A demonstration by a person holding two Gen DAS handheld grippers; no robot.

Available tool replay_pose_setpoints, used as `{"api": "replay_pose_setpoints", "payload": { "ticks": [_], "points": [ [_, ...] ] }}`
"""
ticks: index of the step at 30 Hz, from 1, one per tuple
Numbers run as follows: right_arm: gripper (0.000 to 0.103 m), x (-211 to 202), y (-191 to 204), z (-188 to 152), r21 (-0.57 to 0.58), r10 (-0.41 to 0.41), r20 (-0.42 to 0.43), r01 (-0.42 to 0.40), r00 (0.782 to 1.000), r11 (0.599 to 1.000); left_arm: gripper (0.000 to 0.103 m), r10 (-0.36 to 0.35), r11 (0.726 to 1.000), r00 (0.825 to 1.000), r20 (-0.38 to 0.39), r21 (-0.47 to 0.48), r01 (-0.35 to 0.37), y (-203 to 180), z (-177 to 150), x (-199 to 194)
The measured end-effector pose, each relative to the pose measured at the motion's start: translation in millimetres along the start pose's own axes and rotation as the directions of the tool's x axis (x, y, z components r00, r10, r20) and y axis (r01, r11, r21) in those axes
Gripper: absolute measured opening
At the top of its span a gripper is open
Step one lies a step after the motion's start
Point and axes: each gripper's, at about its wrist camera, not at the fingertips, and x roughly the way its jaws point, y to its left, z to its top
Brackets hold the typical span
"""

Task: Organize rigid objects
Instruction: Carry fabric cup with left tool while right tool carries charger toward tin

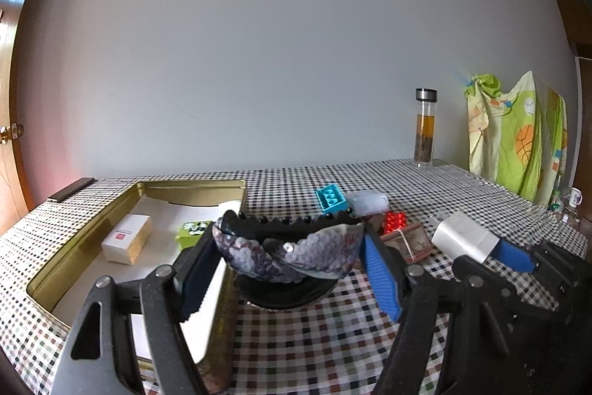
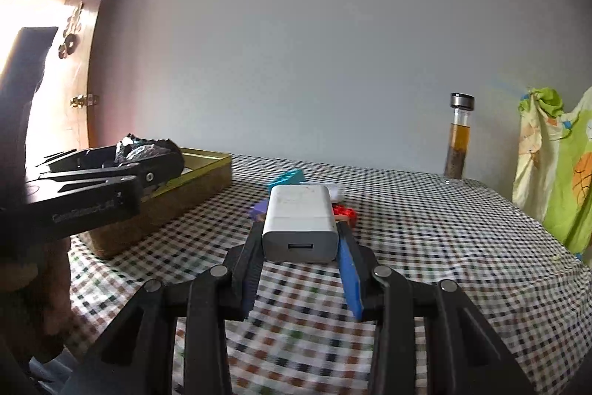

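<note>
My left gripper (image 1: 288, 247) clamps the sequined hair clip (image 1: 288, 250) beside the tin's rim (image 1: 236, 195); my right gripper (image 2: 301, 239) grips the white charger (image 2: 301, 221) over open tablecloth (image 2: 444, 247); only the left view shows the tin's inside.

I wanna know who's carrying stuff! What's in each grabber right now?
Left gripper: closed on the sequined hair clip.
Right gripper: closed on the white charger.

A glass bottle (image 1: 424, 128) stands on the checked tablecloth (image 1: 296, 328) beside hanging cloth (image 1: 514, 136)
</note>
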Motion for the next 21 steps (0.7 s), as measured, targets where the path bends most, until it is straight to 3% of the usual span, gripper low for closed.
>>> {"api": "replay_pose_setpoints", "payload": {
  "ticks": [21],
  "points": [
    [0.04,5,33,6,0.003,0.061,0.002,-0.061,0.998,0.998,0.073,0.039,0.999,0.999,0.035,-0.021,-0.038,23,-2,-10]
  ]
}}
